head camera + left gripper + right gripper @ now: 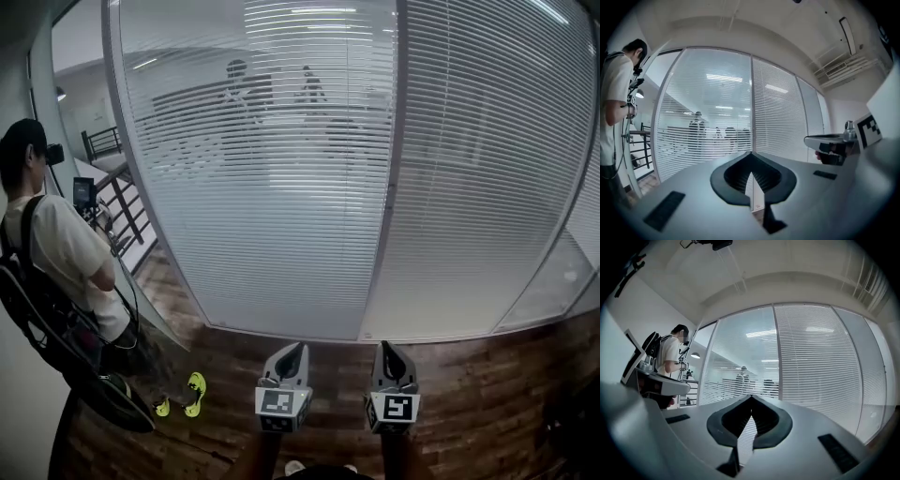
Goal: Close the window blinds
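White blinds span the far glass in my head view, well apart from my left gripper and right gripper. Left gripper view: jaws together, empty. Right gripper view: likewise, blinds far ahead

at the bottom centre of the head view, the left gripper and the right gripper are twins: pale grey shells that taper to dark, pointed jaws. behind each sits a white cube printed with black square markers (the two patterns differ). in the left gripper view the shell is smooth matte grey. its black pads are ribbed on their inner faces and outline a spade shape at lower centre. flat black rectangular patches are set into the grey at lower left and at right. the right gripper view shows the same build, with its patches at lower right and at left.
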Demonstrator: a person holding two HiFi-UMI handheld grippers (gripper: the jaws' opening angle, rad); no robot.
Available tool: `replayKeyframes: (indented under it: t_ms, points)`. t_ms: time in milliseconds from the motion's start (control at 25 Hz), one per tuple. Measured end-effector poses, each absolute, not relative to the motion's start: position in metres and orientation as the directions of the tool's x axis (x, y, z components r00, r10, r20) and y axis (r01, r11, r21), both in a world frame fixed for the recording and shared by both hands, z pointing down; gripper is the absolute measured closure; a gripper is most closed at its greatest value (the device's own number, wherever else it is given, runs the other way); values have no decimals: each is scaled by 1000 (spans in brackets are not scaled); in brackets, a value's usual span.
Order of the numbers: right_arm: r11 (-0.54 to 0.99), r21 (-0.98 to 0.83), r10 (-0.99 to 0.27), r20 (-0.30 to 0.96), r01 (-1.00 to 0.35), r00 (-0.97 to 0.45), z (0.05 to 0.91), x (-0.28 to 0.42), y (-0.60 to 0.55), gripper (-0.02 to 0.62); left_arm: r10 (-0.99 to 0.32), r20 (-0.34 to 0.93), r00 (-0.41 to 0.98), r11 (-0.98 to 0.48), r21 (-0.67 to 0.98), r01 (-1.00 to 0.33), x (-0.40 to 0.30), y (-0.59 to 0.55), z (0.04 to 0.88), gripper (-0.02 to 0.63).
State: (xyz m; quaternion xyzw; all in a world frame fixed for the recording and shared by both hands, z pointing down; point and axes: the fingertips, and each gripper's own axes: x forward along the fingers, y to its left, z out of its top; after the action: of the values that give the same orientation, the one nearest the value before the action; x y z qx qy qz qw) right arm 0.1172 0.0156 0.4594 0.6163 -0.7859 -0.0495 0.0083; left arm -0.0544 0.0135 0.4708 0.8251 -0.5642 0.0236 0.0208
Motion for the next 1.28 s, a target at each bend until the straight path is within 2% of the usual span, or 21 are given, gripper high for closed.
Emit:
replayKeyframes:
  t_ms: [600,800,1080,1280]
  points:
    - [231,115,-972,-16,-966,-234,460,79,26,595,-925,79,371,-370,27,-929,-92,23,465,606]
    - [188,118,-982,36,-975,-185,454,68,17,595,-917,80,390,-390,17,-921,-102,4,465,606]
    - [191,245,-978,-32,-950,-204,449,50,27,595,-907,77,414,-414,26,-910,-106,18,465,606]
    - [209,205,-976,-25,-956,-218,453,48,15,595,-913,72,402,-401,22,-916,-107,9,465,606]
